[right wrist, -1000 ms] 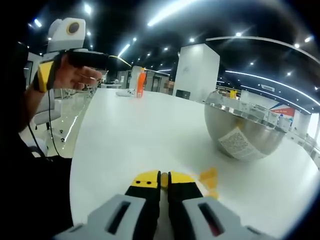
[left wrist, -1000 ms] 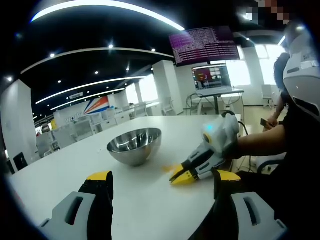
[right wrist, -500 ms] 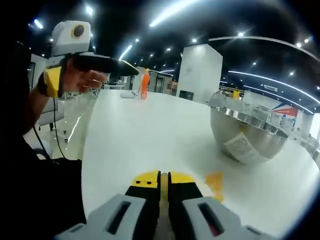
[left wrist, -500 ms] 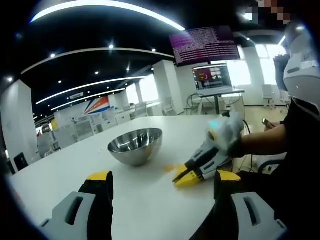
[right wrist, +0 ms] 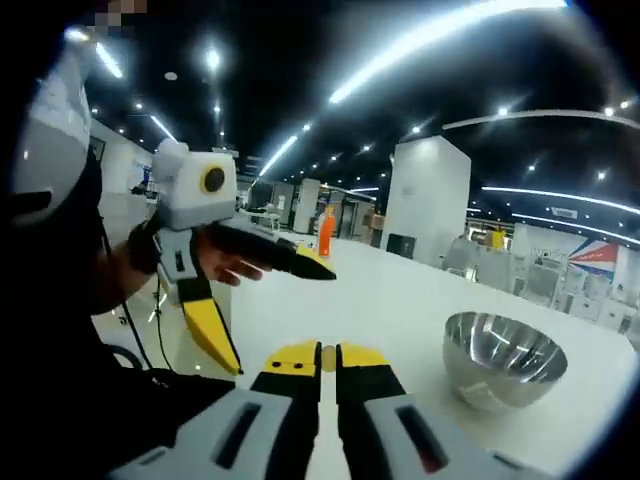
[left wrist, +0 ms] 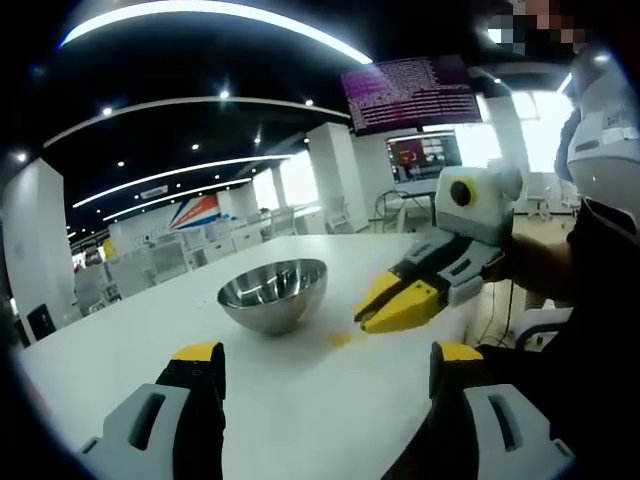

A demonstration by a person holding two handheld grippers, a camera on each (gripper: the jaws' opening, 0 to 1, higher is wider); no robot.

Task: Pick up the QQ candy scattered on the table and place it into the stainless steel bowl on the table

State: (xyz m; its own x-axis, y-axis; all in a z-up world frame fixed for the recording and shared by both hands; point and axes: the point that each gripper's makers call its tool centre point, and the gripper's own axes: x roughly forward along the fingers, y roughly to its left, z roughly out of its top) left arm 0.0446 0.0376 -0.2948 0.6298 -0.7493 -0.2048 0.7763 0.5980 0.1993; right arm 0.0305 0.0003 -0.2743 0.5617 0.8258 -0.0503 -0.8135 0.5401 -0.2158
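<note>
Left gripper view, own jaws: left gripper [left wrist: 318,362] spread wide, nothing between the yellow-tipped fingers; held on the near side of the stainless steel bowl [left wrist: 273,293].
Candy on table: one orange QQ candy [left wrist: 339,339] lies on the white table [left wrist: 130,330], just beside the bowl's base, on the side toward the right gripper [left wrist: 375,312]; ahead of the left jaws, between their lines, well clear of both tips.
Right gripper, seen from left: raised above the table beside the bowl, tips over the candy, apart from it; jaws pressed together.
Right gripper view, own jaws: closed to a thin slit [right wrist: 321,357]; a sliver of yellow-orange shows in the slit, cannot tell whether it is a candy.
Bowl from right view: bowl [right wrist: 506,358] upright on the table, ahead and to one side of the jaws; contents not visible.
Left gripper, seen from right: left gripper [right wrist: 270,310] wide open, on the side away from the bowl, held by a hand [right wrist: 215,262].
Background: orange bottle [right wrist: 326,231] far back on the table, beyond the bowl line.
</note>
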